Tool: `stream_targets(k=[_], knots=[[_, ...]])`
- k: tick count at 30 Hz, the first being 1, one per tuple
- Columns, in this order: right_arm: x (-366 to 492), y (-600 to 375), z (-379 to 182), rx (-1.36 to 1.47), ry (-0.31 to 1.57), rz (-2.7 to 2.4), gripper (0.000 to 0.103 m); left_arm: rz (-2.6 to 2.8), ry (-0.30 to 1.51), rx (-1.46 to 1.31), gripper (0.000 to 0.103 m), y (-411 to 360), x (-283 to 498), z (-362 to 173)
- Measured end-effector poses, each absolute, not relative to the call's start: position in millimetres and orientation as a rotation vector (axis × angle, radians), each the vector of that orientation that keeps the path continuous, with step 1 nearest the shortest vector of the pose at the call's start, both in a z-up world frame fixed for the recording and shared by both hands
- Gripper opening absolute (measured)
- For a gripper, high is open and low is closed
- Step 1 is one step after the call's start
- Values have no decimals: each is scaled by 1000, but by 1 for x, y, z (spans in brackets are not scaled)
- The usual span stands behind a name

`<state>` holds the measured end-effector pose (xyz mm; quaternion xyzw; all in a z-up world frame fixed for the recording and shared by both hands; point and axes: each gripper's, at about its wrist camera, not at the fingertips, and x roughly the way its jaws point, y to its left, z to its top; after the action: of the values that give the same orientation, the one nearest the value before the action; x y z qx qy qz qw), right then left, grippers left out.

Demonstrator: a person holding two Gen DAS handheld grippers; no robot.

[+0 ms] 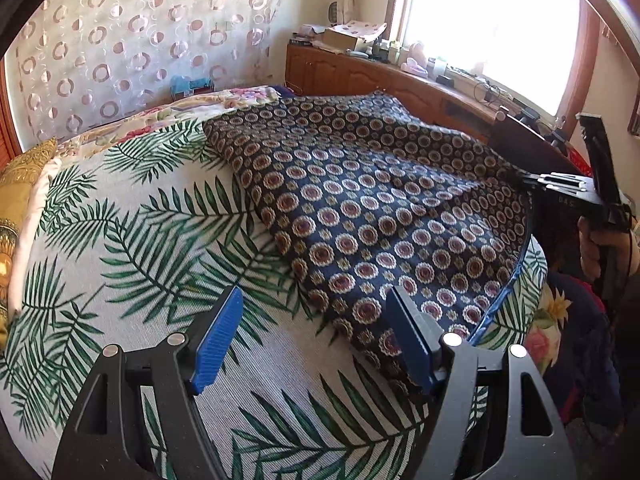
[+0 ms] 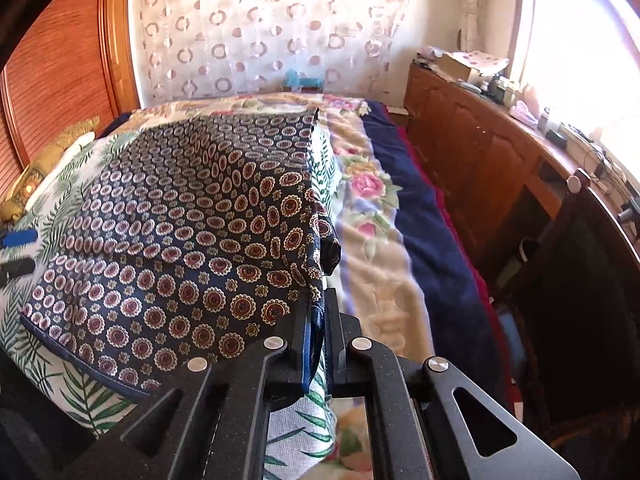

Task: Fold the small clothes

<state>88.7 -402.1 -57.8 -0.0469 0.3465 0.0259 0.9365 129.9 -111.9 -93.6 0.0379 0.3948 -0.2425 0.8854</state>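
While the left tool [image 1: 314, 334] hangs with blue pads spread wide over the palm-leaf sheet [image 1: 132, 240], its right pad sits just at the near edge of the navy medallion-print garment [image 1: 380, 208]. Right tool [image 2: 316, 320]: pressed together, pinching the garment's right hem. Garment lies spread on the bed, over the sheet. Beyond: floral blanket [image 2: 372, 216], wooden cabinet [image 2: 480, 148], ring-patterned curtain [image 2: 260, 28].

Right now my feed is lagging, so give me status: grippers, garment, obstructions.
Left gripper open, hovering at near corner. Right gripper shut on navy patterned garment edge. Garment lying on palm-leaf cloth. Nothing in the way.
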Motion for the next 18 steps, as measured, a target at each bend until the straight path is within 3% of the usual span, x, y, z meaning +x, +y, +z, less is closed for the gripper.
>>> stream_targets(k=[6,9,10,11,18], knots=[[82,-393,-50,-69,662,63,9,-505,832,71,75,-109,127,-101],[76,-384,-46,-77,630,74,32,-504,839,60,75,-108,126,-104],[73,-380,-43,-79,618,79,46,-505,841,59,75,-108,125,-105],[71,-377,-42,-80,605,84,52,-505,843,57,75,-108,125,-105],[65,-351,-48,-87,620,168,53,-540,851,37,71,-110,119,-109]])
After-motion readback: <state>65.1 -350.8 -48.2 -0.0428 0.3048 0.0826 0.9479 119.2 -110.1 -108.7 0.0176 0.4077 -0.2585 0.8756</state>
